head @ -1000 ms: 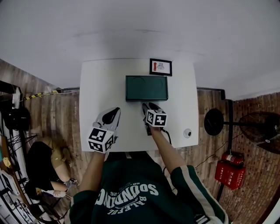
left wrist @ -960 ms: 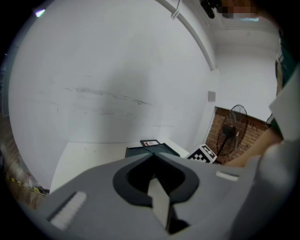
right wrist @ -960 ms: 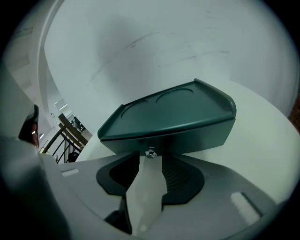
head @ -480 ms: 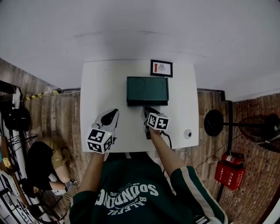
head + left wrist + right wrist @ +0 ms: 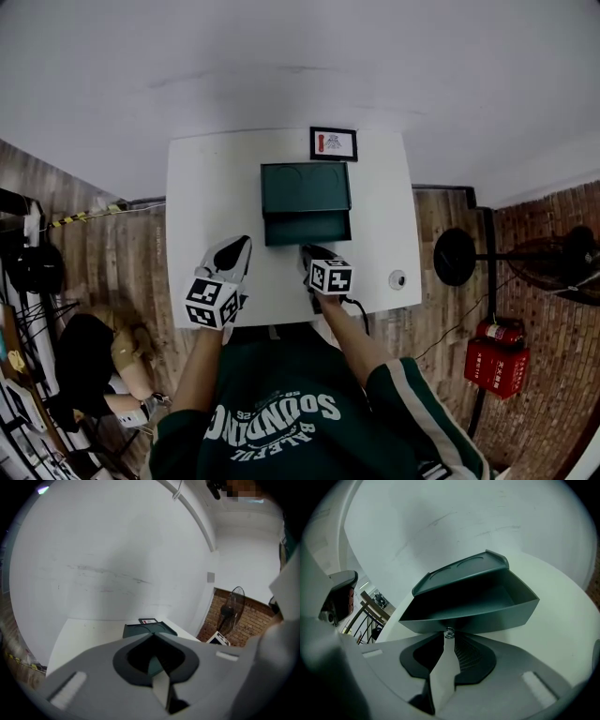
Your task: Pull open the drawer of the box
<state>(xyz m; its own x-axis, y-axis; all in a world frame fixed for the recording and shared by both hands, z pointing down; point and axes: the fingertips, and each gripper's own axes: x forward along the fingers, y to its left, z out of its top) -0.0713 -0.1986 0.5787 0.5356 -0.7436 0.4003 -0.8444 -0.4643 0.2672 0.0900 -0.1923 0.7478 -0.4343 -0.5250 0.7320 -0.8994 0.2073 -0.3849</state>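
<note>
A dark green box [image 5: 305, 187] stands on the white table [image 5: 206, 187]. Its drawer [image 5: 307, 228] sticks out toward me, and it looks empty inside in the right gripper view [image 5: 487, 606]. My right gripper [image 5: 307, 250] is at the drawer's front. Its jaws [image 5: 449, 637] are shut on the small clear knob [image 5: 449, 632]. My left gripper [image 5: 242, 244] hovers over the table left of the drawer, apart from the box. Its tips [image 5: 152, 637] are together with nothing between them. The box [image 5: 147, 630] shows just past them.
A framed card [image 5: 333, 143] stands behind the box at the table's far edge. A small round white object [image 5: 397, 278] lies near the front right corner. A standing fan [image 5: 455, 258] and a fire extinguisher [image 5: 497, 356] are to the right. A person [image 5: 94, 347] crouches on the floor at left.
The right gripper closed on the knob and drew back toward me. The drawer has slid out of the box. The left gripper has barely moved.
</note>
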